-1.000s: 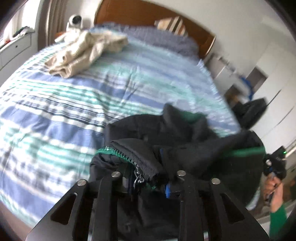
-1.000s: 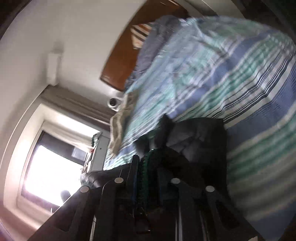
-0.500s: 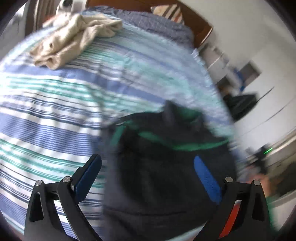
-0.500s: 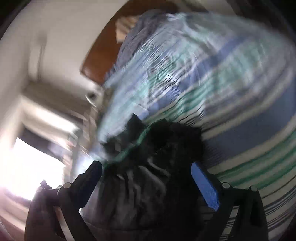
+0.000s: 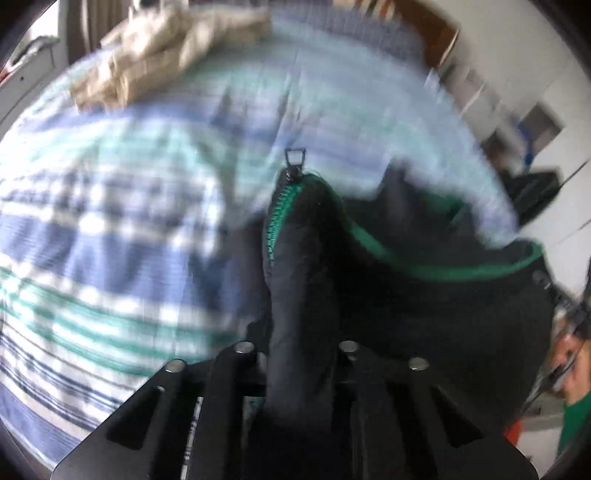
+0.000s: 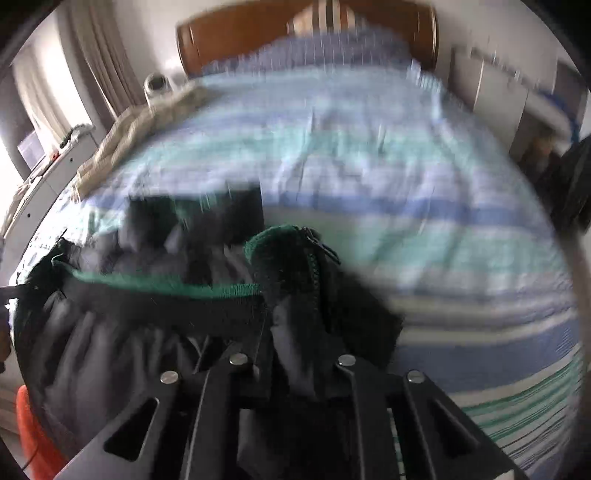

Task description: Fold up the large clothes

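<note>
A black jacket point(image 5: 424, 302) with a green zip and green trim hangs over the near edge of a bed with a blue, green and white striped cover point(image 5: 110, 229). My left gripper point(image 5: 295, 354) is shut on a fold of the jacket beside the zip, whose pull point(image 5: 293, 157) sticks up. My right gripper point(image 6: 295, 362) is shut on another part of the black jacket point(image 6: 147, 325) by its green collar edge. The jacket stretches between the two grippers. Both views are blurred by motion.
A crumpled beige garment point(image 5: 155, 55) lies at the far left of the bed, also in the right wrist view point(image 6: 122, 140). A wooden headboard point(image 6: 258, 33) and striped pillow stand at the far end. White furniture stands left and right of the bed.
Half a second ago both grippers were open over the jacket. Now both are shut on it again, at new places near the zip and collar.
</note>
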